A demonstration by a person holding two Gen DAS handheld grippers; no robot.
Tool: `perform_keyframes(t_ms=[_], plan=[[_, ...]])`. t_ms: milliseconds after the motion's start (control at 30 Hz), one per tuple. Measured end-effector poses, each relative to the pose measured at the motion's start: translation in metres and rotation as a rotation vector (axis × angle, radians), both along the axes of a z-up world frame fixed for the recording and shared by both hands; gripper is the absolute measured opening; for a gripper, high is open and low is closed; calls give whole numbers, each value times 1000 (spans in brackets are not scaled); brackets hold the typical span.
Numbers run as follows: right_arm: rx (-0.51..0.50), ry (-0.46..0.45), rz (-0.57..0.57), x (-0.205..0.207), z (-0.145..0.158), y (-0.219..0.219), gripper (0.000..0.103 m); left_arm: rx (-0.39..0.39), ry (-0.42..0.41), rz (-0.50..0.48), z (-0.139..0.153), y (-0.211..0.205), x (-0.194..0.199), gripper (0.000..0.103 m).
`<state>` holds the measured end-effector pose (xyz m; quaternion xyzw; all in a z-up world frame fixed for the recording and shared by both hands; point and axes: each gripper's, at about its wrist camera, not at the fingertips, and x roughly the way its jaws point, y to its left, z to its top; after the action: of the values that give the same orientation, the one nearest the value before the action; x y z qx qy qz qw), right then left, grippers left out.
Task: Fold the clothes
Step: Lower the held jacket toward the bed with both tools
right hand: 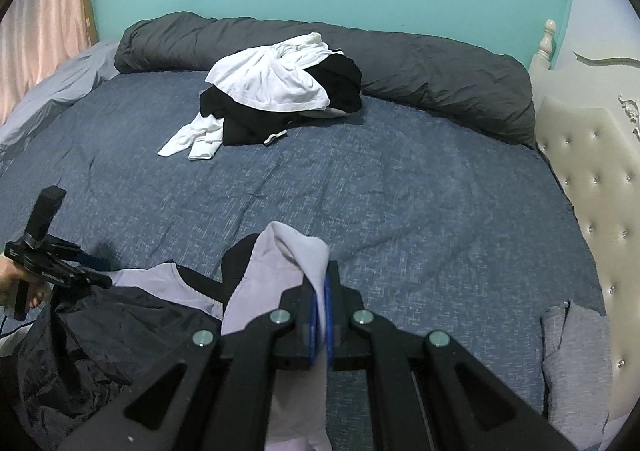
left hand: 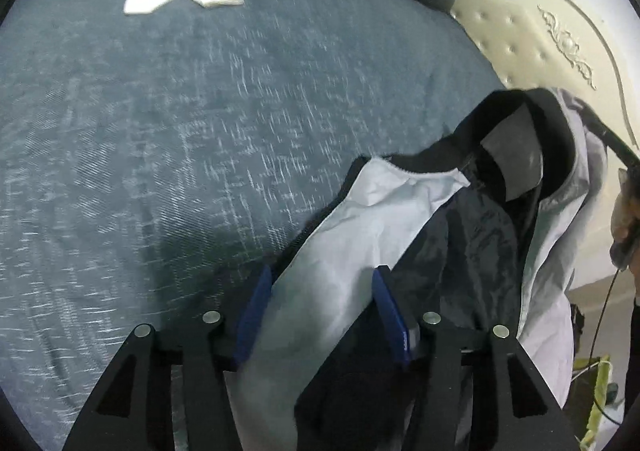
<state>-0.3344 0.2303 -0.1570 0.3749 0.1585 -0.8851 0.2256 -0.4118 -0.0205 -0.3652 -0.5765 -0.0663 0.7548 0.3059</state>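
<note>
Lying at the near edge of the bed (right hand: pixel 360 191), a pale lilac and black jacket (left hand: pixel 360 251) spreads over the blue cover. On its left side the left hand-held gripper (left hand: pixel 320 291) stands with jaws apart, pale fabric between the blue pads, neither plainly pressing it. Rightward, the right hand-held gripper (right hand: pixel 320 291) is clamped on a pale fold of the jacket. Farther back, a pile of white and black clothes (right hand: pixel 276 91) sits against a rolled grey duvet (right hand: pixel 440 63).
</note>
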Motion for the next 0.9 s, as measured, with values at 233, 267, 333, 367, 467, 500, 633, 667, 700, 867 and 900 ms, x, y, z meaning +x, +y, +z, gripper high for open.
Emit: perform_keyframes(t_ms=[233, 267, 333, 367, 467, 500, 633, 667, 700, 867, 900], plan=[[-2, 2, 9, 3, -1, -1, 3, -27, 20, -41, -7, 14, 17, 1], [-3, 3, 10, 4, -1, -2, 3, -30, 28, -50, -4, 16, 19, 1], [-7, 5, 12, 6, 1, -3, 3, -32, 52, -65, 4, 17, 23, 1], [-9, 7, 13, 6, 2, -4, 3, -32, 63, -71, 8, 17, 24, 1], [-14, 20, 18, 11, 8, -5, 3, -31, 98, -65, 21, 14, 27, 1], [-17, 23, 19, 12, 10, -4, 3, -27, 111, -54, 27, 10, 28, 1], [-30, 52, 15, 18, 23, -2, 3, -6, 148, -10, 50, -4, 28, 1], [-36, 65, 14, 20, 29, -1, 3, -5, 160, 2, 58, -11, 27, 1], [-42, 78, 14, 23, 34, 0, 3, -3, 176, 8, 66, -16, 28, 1], [-64, 147, 11, 30, 68, -3, 3, -8, 246, 43, 105, -32, 32, 1], [-68, 160, 8, 31, 75, -3, 3, -4, 255, 52, 112, -37, 32, 1]])
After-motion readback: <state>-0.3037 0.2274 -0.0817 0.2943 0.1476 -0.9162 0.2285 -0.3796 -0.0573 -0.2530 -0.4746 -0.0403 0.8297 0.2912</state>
